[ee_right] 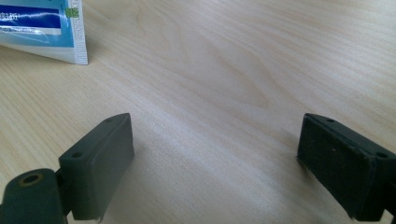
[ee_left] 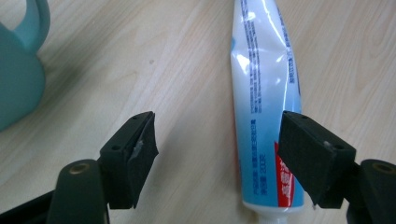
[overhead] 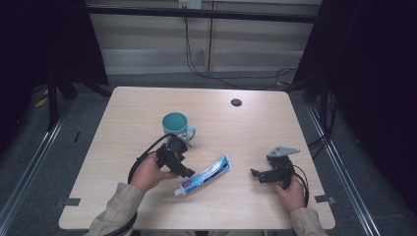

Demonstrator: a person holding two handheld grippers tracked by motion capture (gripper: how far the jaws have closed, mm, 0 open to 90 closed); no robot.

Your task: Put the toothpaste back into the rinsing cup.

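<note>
A blue and white toothpaste tube (overhead: 205,175) lies flat on the wooden table (overhead: 246,132), its cap toward the front left. My left gripper (overhead: 183,169) hovers open just left of the tube's cap end. In the left gripper view the tube (ee_left: 264,93) runs up the frame, its lower part partly behind the right jaw, and the left gripper (ee_left: 219,149) has bare table between its jaws. My right gripper (overhead: 256,174) stands open to the right of the tube. In the right gripper view the right gripper (ee_right: 215,154) holds nothing and the tube's crimped end (ee_right: 44,28) lies at top left.
A teal mug (overhead: 177,126) stands upright just behind the left gripper, its handle to the right; its side and handle show in the left gripper view (ee_left: 18,70). A dark round hole (overhead: 236,102) sits near the table's far edge.
</note>
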